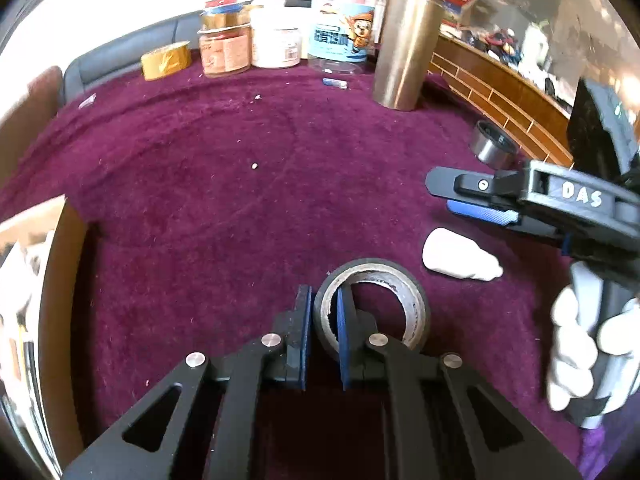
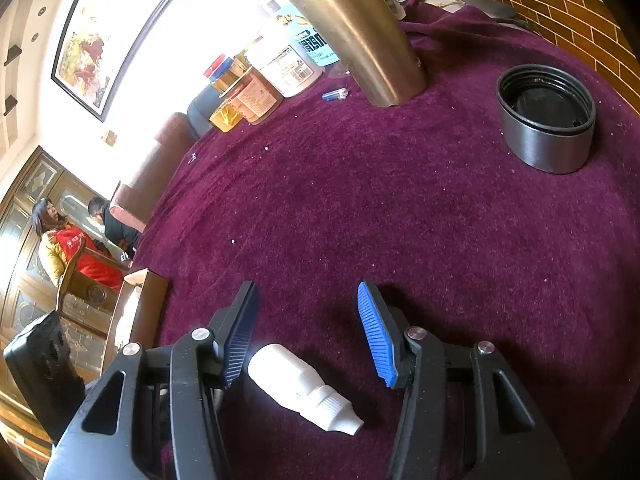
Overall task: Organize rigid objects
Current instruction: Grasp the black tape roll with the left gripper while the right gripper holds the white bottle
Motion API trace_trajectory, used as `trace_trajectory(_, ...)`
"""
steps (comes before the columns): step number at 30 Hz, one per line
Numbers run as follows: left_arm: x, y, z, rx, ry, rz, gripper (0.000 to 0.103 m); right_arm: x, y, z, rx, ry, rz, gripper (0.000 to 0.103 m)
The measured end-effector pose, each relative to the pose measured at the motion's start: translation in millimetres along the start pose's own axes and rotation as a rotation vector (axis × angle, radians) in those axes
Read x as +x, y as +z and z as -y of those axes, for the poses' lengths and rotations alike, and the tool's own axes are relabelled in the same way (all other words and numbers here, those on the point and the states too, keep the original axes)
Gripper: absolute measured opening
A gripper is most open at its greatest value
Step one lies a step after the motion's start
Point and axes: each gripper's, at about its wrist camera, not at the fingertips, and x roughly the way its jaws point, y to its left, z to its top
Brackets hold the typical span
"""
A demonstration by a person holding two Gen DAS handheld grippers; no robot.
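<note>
Already both grippers are at small things near the front of the maroon tablecloth (image 1: 240,208), one on a tape roll and one over a white bottle.

Risk first: the left gripper (image 1: 323,312) pinches only the near wall of the black tape roll (image 1: 372,308), one finger outside the ring and one inside its core, so the roll could swing or slip out if lifted fast, I judge. The jaws stand narrow, clamped on that wall. The right gripper (image 2: 308,328) is spread wide and empty, hanging above the white bottle (image 2: 304,390), which lies on its side just right of the tape roll, nearer the darker left pad than the blue one; closing off-centre may squirt it sideways. Beyond the roll stand the gold flask (image 1: 404,44), its loose cap (image 2: 546,118), and jars (image 1: 276,38).
</note>
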Motion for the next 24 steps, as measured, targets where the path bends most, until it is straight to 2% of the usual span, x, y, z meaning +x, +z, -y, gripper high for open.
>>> trace_trajectory(7,-58.4,-21.0,-18.2,-0.064,-0.006,0.075,0.009,0.1,-0.2,0.9,-0.010,0.007,0.002,0.050)
trace_trajectory(15,-118.2,-55.7,-44.3,-0.117,0.078,0.165,0.009,-3.0,-1.2,6.4,0.008,0.041,0.001,0.050)
trace_trajectory(18,-131.5,-68.4,-58.2,-0.142,0.099,0.175,0.009,-7.5,-5.6,-5.5,-0.022,0.005,-0.040,0.050)
trace_trajectory(20,-139.6,-76.8,-67.7,-0.160,0.097,0.185,0.009,-11.5,-14.1,-21.0,-0.091,-0.009,-0.063,0.050)
trace_trajectory(24,-147.3,-87.8,-83.5,-0.197,0.065,0.194,0.009,-6.6,-34.6,-51.8,-0.276,-0.150,-0.114,0.050)
